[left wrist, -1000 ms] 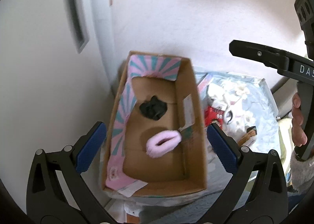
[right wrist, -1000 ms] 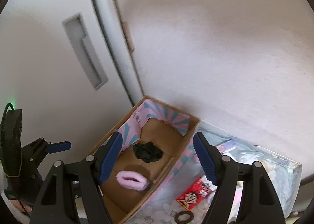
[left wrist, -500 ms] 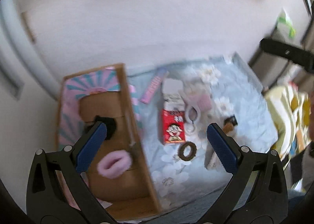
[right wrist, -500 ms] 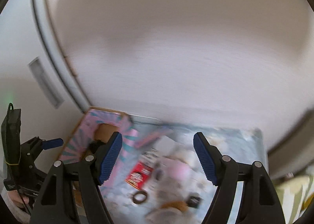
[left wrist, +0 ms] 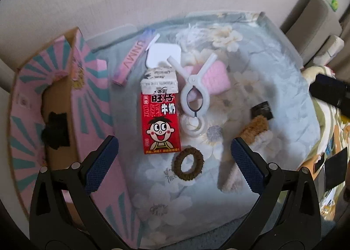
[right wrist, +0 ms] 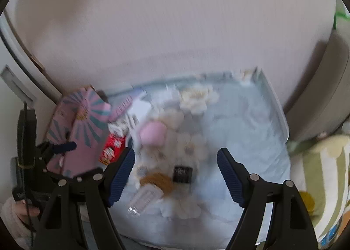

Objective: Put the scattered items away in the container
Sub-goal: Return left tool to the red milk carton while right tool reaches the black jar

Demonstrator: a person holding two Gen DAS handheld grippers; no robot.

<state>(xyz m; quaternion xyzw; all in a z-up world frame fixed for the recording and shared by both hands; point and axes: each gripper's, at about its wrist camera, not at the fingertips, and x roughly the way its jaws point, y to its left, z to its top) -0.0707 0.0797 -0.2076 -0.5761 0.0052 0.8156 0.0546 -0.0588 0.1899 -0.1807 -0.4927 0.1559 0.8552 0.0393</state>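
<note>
Cardboard box, fuzzy scrunchie

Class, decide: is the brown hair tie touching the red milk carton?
Apart. The left wrist view shows a strip of floral cloth between the brown hair tie and the bottom edge of the red milk carton.

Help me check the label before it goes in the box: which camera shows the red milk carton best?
The left wrist view. There the red milk carton lies flat and sharp on the floral cloth, its cartoon face and characters readable, beside the cardboard box. In the right wrist view the carton is blurred and partly hidden behind the right gripper's finger.
</note>
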